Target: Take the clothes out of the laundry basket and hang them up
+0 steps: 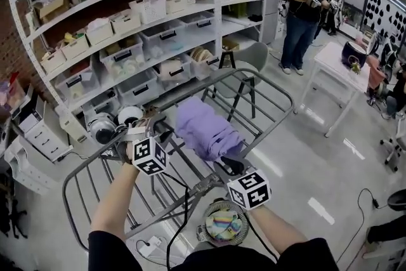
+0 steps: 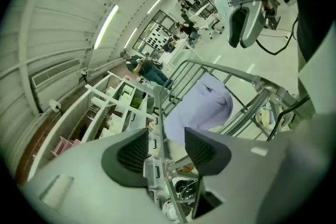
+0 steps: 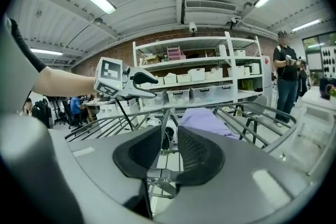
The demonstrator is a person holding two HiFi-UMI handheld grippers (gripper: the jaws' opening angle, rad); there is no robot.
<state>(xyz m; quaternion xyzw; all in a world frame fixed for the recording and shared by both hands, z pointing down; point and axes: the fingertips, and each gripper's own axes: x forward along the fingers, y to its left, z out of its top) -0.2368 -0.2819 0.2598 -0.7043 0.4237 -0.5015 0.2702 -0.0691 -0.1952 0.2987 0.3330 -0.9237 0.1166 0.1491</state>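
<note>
Left tool (image 2: 165, 147) gapes wide and right tool (image 3: 169, 147) stands narrowly apart (neither grips anything), both over the grey drying rack (image 1: 190, 89), where a lilac garment (image 1: 206, 130) hangs. The laundry basket (image 1: 222, 203) sits below on the glossy floor (image 1: 298, 168), with bin-filled shelves (image 1: 127, 28) behind.

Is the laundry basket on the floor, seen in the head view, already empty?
No, a striped multicoloured cloth lies inside the laundry basket.
</note>
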